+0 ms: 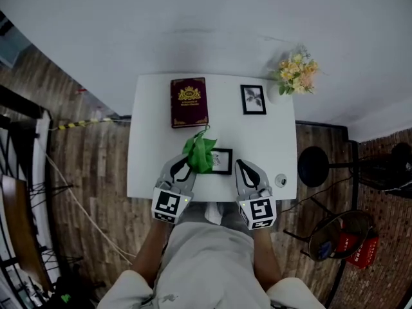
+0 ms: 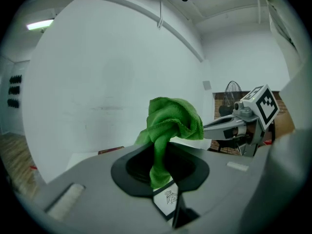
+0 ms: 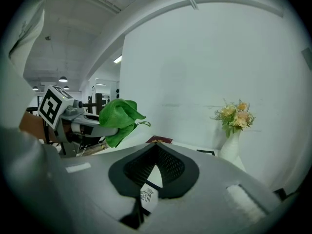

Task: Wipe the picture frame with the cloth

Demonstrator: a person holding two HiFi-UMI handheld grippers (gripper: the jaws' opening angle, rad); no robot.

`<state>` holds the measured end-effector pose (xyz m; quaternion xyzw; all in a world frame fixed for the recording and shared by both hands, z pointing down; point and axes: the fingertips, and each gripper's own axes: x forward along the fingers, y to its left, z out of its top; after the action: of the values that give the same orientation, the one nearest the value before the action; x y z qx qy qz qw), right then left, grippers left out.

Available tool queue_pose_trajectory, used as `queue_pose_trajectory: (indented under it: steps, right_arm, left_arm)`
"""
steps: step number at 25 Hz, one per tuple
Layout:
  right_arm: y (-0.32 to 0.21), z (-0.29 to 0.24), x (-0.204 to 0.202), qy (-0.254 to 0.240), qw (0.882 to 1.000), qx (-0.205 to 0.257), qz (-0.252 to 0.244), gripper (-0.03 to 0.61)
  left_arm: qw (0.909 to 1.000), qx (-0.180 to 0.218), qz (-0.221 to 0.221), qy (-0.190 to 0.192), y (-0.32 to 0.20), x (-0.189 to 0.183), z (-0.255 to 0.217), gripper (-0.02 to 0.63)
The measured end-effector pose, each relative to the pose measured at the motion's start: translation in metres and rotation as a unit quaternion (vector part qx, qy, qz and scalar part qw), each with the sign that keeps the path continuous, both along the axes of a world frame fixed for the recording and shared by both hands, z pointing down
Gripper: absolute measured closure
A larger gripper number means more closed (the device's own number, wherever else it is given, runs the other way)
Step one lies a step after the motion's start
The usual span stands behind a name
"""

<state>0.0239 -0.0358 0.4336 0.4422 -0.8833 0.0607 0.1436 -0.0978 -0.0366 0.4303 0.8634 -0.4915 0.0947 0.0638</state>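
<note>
Gripping cloth (image 1: pixel 199 152), left hand-held gripper (image 2: pixel 161 172); right hand-held gripper (image 1: pixel 242 167) closed, empty; picture frame (image 1: pixel 223 161) near table (image 1: pixel 148 172) front edge.

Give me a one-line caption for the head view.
Seen from above, the left gripper holds a green cloth by a small picture frame on a white table.

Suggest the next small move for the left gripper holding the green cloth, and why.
Probably lower the left gripper until its green cloth presses on the small picture frame. The cloth hangs over the frame's left part, seemingly not touching it, and the shut, empty right gripper sits by its right edge.
</note>
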Motion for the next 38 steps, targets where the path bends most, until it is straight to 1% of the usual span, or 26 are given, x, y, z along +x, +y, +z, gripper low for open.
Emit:
queue_pose_trajectory:
  steps: [4,7,14,20,24,30,38]
  right_arm:
    - [0.0,-0.004,0.01,-0.012,1.0,0.002,-0.017,0.577]
    - [-0.002,-0.01,0.018,-0.02,0.999,0.007,-0.04,0.577]
    - [-0.007,-0.027,0.04,-0.05,0.995,0.027,-0.084,0.575]
    - [-0.013,-0.032,0.055,-0.06,0.991,0.035,-0.111,0.575]
    - [-0.016,-0.033,0.058,-0.05,0.99,0.039,-0.126,0.577]
    - [-0.024,-0.027,0.063,-0.04,0.991,0.023,-0.129,0.577]
    - [-0.029,-0.027,0.054,-0.039,0.989,0.02,-0.142,0.577]
  left_arm:
    - [0.9998,0.007,-0.015,-0.011,0.002,0.011,-0.006,0.531]
    - [0.9993,0.011,-0.033,-0.015,0.004,0.022,-0.01,0.531]
    - [0.9967,0.023,-0.073,-0.028,0.008,0.049,-0.02,0.529]
    - [0.9939,0.036,-0.099,-0.034,0.005,0.064,-0.027,0.531]
    - [0.9922,0.032,-0.115,-0.035,0.004,0.069,-0.026,0.531]
    - [0.99,0.028,-0.132,-0.039,0.003,0.07,-0.029,0.531]
    - [0.9882,0.026,-0.146,-0.038,0.002,0.065,-0.03,0.531]
